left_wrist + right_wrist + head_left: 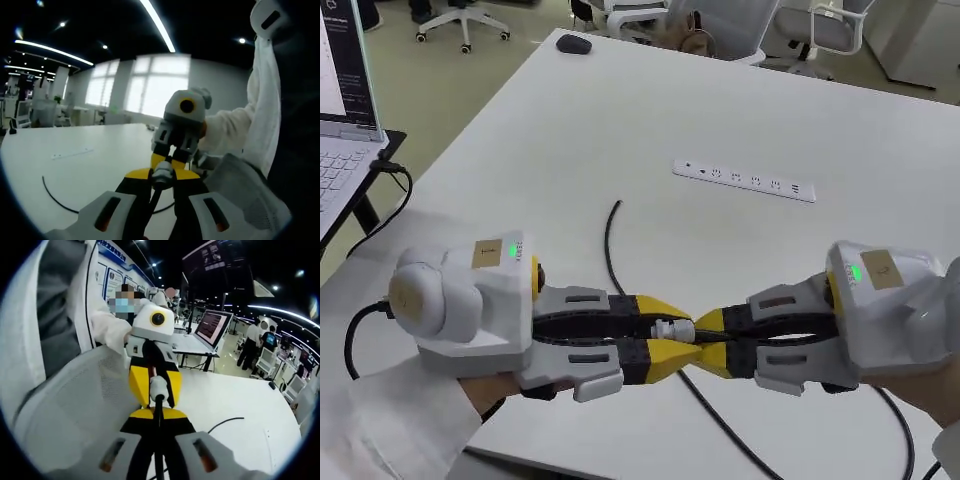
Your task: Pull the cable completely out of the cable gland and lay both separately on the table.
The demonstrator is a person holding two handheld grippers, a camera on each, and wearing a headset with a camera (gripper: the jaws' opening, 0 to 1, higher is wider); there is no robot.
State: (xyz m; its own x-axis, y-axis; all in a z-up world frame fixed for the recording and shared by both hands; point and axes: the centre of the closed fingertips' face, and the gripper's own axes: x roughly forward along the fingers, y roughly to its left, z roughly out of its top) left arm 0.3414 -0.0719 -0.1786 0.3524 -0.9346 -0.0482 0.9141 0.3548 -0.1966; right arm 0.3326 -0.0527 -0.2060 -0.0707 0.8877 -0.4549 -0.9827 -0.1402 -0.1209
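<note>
Left tool [662, 334] clamped on white cable gland [674, 328], right tool [708, 338] clamped on black cable [609, 250] just right of it, both above near tabletop [720, 110]: hold gland firm, draw cable straight rightward, regrip close to gland when needed.

Open-plan office or lab workspace: large white table [740, 110], wheeled office chairs [460, 18], an open laptop [340, 100], a power strip [744, 180], ceiling strip lights [157, 25], big windows [155, 90], wall posters [112, 277].
</note>
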